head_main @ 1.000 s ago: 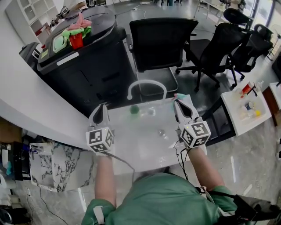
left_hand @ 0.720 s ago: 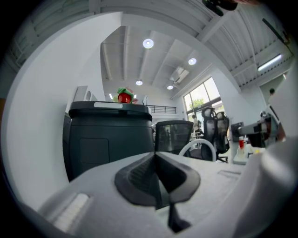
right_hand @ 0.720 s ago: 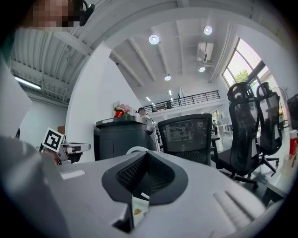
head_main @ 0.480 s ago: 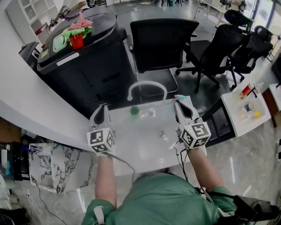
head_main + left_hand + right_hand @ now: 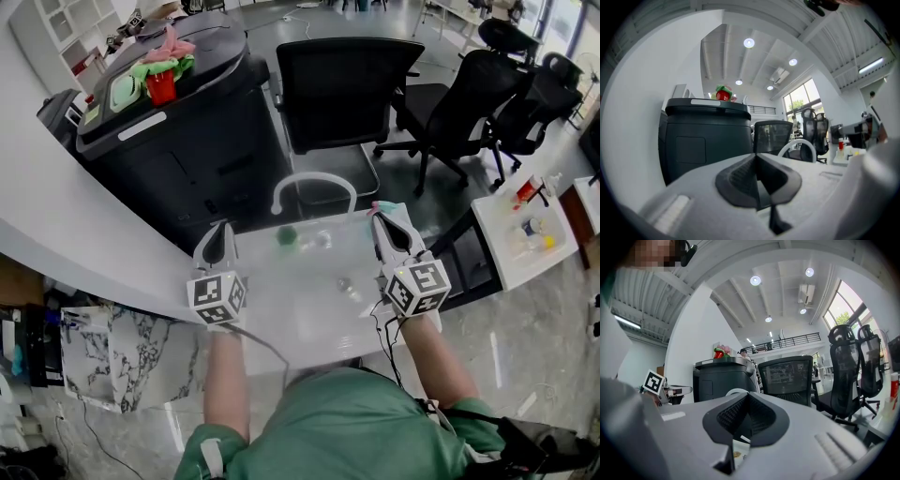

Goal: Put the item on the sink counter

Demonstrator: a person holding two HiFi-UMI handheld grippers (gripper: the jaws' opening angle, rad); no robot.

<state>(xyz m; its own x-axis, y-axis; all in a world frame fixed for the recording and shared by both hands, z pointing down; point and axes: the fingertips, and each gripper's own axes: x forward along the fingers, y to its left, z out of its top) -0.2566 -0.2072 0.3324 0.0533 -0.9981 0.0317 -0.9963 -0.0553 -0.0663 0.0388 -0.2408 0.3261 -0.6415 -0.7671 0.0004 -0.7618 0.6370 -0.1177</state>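
A small green item [image 5: 287, 235] is seen on the white sink worktop [image 5: 281, 319], just in front of the arched white faucet [image 5: 314, 184]; what it is exactly cannot be told. Just beside it, to its right, a pale, clear-looking object [image 5: 322, 239] is lying, and nearer to the person a round drain [image 5: 345, 282] is visible. The green item is touched by neither gripper. The left gripper [image 5: 218, 231] is held over the left edge of the worktop, and in the left gripper view its jaws are pressed together with nothing between them. The right gripper [image 5: 380, 217] is held at the right edge, well apart from the green item; its jaws are also closed at the tips and nothing is held in them. Behind the sink, a large black cabinet [image 5: 178, 141] is placed, with a red cup [image 5: 162, 87] on its top, and a black office chair [image 5: 342, 89] is standing next to it.
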